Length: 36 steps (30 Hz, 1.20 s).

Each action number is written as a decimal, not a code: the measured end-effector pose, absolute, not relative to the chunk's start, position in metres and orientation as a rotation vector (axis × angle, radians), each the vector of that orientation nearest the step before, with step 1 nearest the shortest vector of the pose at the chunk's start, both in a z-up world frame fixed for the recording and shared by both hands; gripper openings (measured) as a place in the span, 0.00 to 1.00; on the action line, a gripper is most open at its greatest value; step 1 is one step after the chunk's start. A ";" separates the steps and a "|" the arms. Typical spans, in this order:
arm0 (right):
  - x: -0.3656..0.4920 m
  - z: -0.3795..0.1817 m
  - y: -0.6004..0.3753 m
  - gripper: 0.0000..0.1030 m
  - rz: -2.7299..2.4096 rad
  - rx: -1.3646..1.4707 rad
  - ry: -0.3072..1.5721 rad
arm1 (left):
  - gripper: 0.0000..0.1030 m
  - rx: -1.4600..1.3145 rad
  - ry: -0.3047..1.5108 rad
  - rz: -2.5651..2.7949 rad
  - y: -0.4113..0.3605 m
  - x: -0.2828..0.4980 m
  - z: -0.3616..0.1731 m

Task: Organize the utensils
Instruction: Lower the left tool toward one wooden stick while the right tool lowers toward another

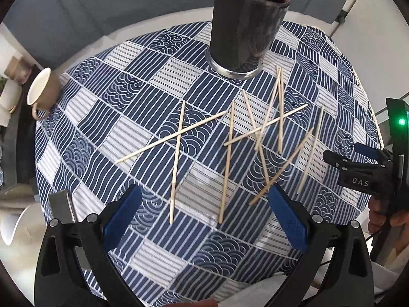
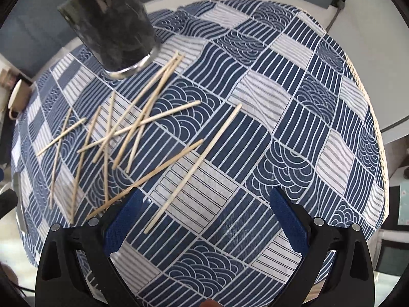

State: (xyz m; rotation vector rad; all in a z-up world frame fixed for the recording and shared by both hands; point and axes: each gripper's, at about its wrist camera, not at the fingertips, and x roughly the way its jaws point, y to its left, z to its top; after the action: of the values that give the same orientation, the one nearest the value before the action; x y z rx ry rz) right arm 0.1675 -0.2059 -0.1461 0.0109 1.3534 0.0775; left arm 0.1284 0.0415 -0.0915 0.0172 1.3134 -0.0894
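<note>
The left gripper (image 1: pixel 204 220) hangs with its blue-padded fingers (image 1: pixel 122 217) spread wide and nothing between them, low over the near part of the patterned tablecloth (image 1: pixel 143 133). The right gripper (image 2: pixel 204 220) is likewise spread apart and empty, poised over the cloth further to the right; in the left wrist view it shows at the right edge, held in a hand. Just ahead of the left fingers lie the near ends of several wooden chopsticks (image 1: pixel 227 161), and one loose stick (image 2: pixel 194 166) runs diagonally toward the right gripper, its near end just beyond the left pad. The rest of the sticks lie scattered flat on the cloth in crossing pairs and a tangled cluster, some resting over others, all well short of being gathered. Beyond them, at the far side of the table, stands the dark cylindrical holder (image 1: pixel 242 28), upright; what little of its inside shows holds no stick. A tan mug (image 1: pixel 42 92) sits at the left edge, apart from everything. Judging from this, the sorting has hardly begun: every visible stick is on the cloth, and each has yet to be picked up and stood in the holder.
</note>
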 end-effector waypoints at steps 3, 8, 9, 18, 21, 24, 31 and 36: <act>0.170 -0.156 -0.205 0.92 0.058 -0.004 1.370 | 0.94 0.010 1.325 -0.094 0.050 0.139 -0.107; 0.172 -0.170 -0.206 0.92 0.047 0.008 1.401 | 0.94 0.036 1.332 -0.081 0.068 0.153 -0.130; 0.172 -0.173 -0.206 0.92 0.042 0.008 1.405 | 0.94 0.034 1.332 -0.080 0.071 0.155 -0.134; 0.177 -0.194 -0.210 0.92 -0.003 0.006 1.408 | 0.94 0.101 1.344 -0.069 0.107 0.182 -0.162; 0.182 -0.201 -0.213 0.92 -0.006 0.019 1.416 | 0.94 0.157 1.351 -0.078 0.116 0.189 -0.171; 0.186 -0.206 -0.216 0.92 -0.007 0.025 1.416 | 0.94 0.226 1.354 -0.084 0.119 0.193 -0.181; 0.177 -0.213 -0.217 0.93 -0.012 0.059 1.421 | 0.96 0.309 1.328 -0.194 0.113 0.205 -0.194; 0.184 -0.219 -0.218 0.94 -0.021 0.065 1.453 | 0.96 0.210 1.356 -0.237 0.130 0.219 -0.194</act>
State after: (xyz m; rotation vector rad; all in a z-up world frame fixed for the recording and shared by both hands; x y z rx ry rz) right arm 0.1836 -0.2177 -0.2188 0.0653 1.4525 -0.0210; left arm 0.2187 0.1299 -0.1939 0.2100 1.3555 -0.2370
